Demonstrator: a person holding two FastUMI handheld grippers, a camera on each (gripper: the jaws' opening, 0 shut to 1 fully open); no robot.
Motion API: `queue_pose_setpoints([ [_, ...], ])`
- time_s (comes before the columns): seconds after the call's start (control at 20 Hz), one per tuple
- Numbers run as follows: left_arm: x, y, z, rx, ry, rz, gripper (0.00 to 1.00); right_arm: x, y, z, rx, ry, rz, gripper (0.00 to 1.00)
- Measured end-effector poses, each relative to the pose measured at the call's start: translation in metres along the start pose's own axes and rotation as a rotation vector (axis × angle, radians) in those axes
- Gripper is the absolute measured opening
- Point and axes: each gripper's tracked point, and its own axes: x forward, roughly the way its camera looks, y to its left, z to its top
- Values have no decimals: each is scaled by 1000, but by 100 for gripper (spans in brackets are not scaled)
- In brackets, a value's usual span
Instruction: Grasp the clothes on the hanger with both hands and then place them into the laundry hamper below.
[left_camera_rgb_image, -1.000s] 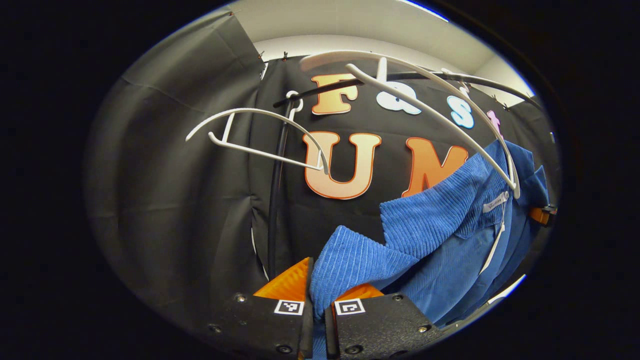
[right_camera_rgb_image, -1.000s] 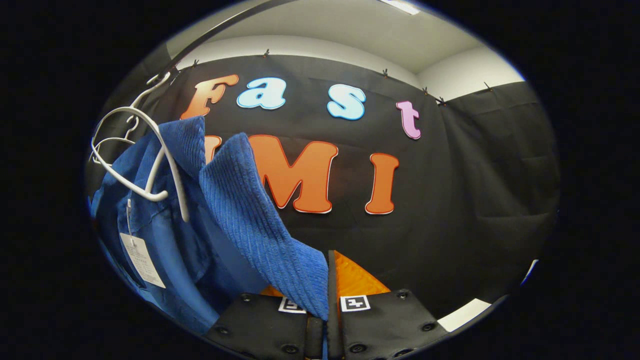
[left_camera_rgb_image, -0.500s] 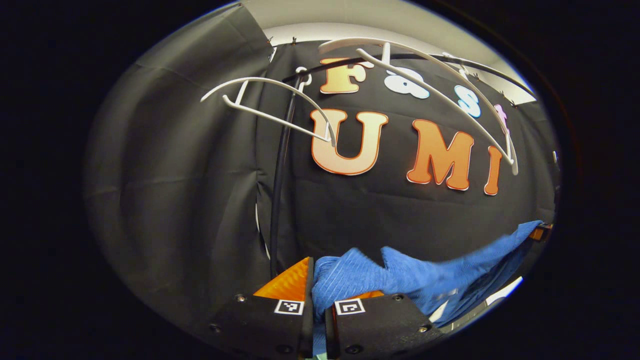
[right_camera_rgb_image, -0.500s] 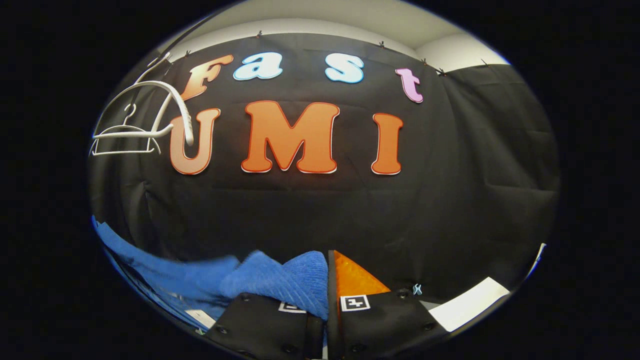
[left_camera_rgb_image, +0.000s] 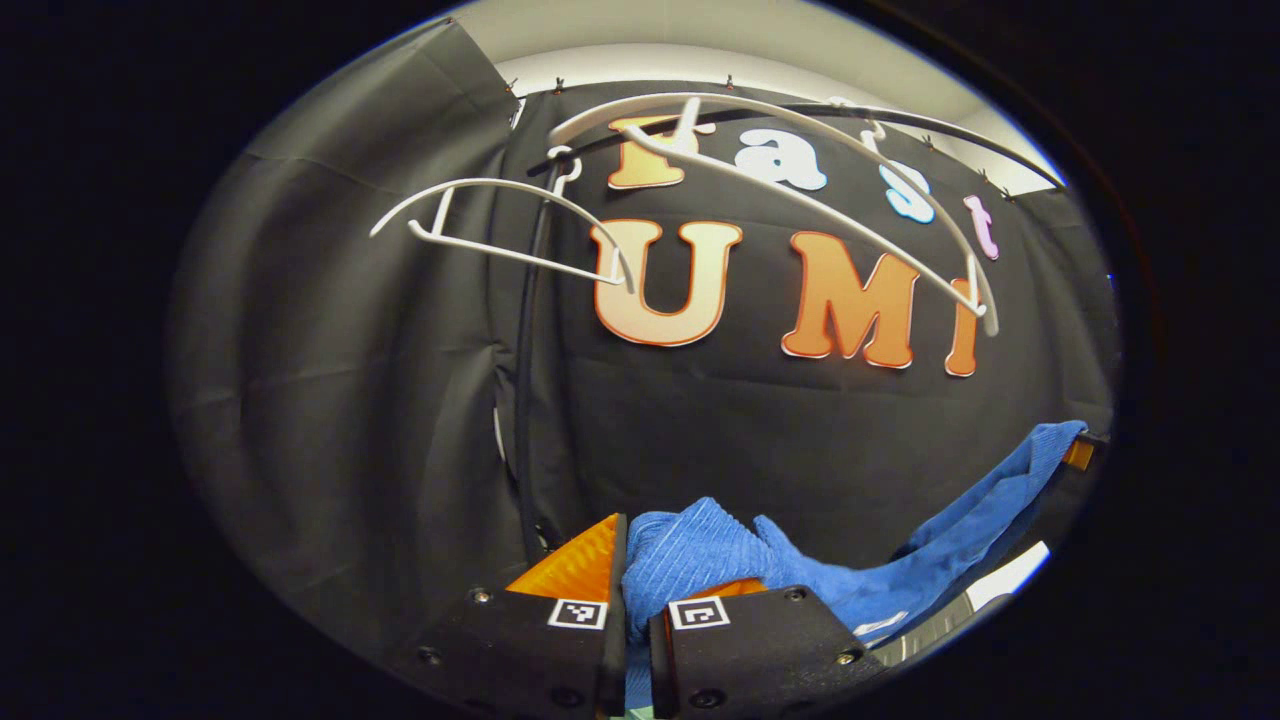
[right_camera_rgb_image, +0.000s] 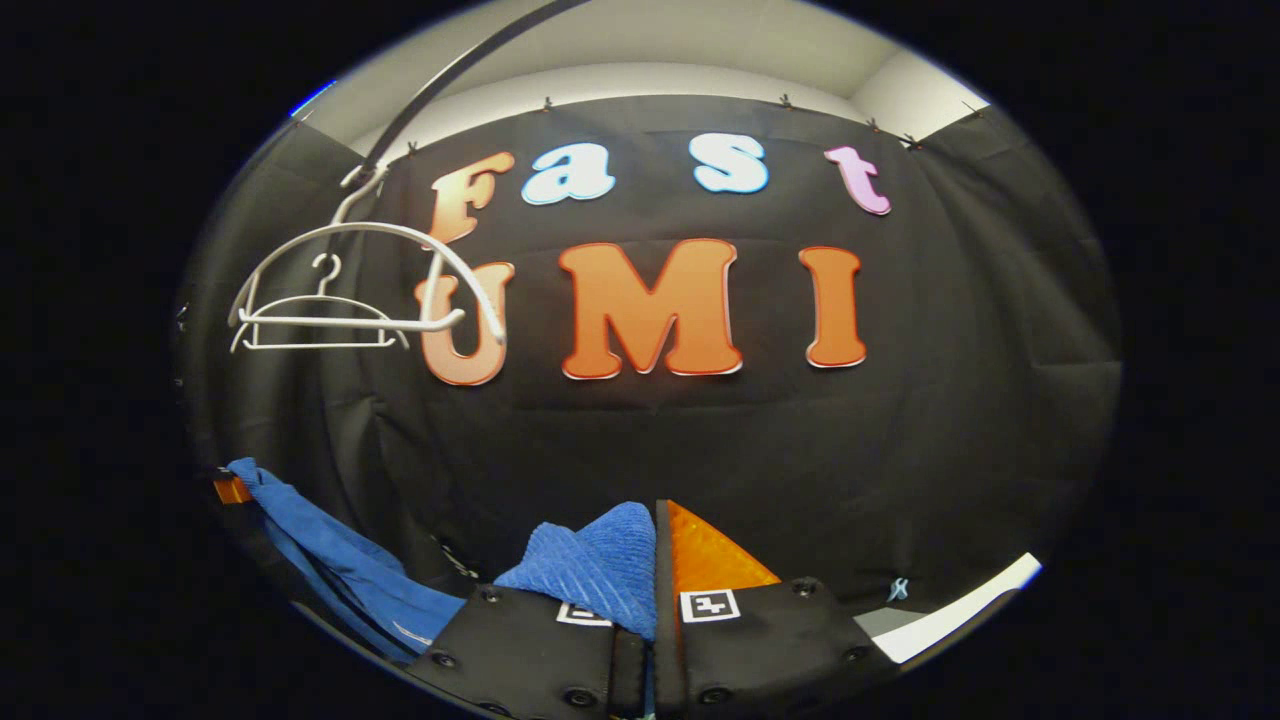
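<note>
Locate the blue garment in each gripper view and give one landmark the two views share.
Left gripper view: the blue garment is bunched at bottom centre in the left gripper, trailing to the lower right edge.
Right gripper view: it is bunched at bottom centre in the right gripper, with more at lower left.
Shared landmark: the bare white hangers on the rail.

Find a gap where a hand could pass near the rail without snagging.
Free: below the white hangers and above the blue garment, against the black cloth. Crowded: up at the rail, and low down where left gripper and right gripper pinch fabric.
</note>
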Motion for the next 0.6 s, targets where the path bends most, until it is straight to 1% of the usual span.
queue_pose_setpoints([
  [0.05, 1, -12, 1, -10, -3, -33, 10, 1, 16, -4, 14, 11, 42, 17],
  [0.2, 9, -54, -4, -21, 17, -120, 9, 8, 52, -20, 23, 52, 130, 17],
  [0.3, 14, -77, -19, -24, 61, -174, 10, 8, 76, -37, 23, 98, 190, 17],
  [0.45, 17, -109, -61, -76, 179, -248, 10, 10, 102, -80, 20, 208, 261, 17],
  [0.6, 19, -130, -112, -147, 318, -291, 10, 11, 112, -131, 25, 335, 273, 17],
])
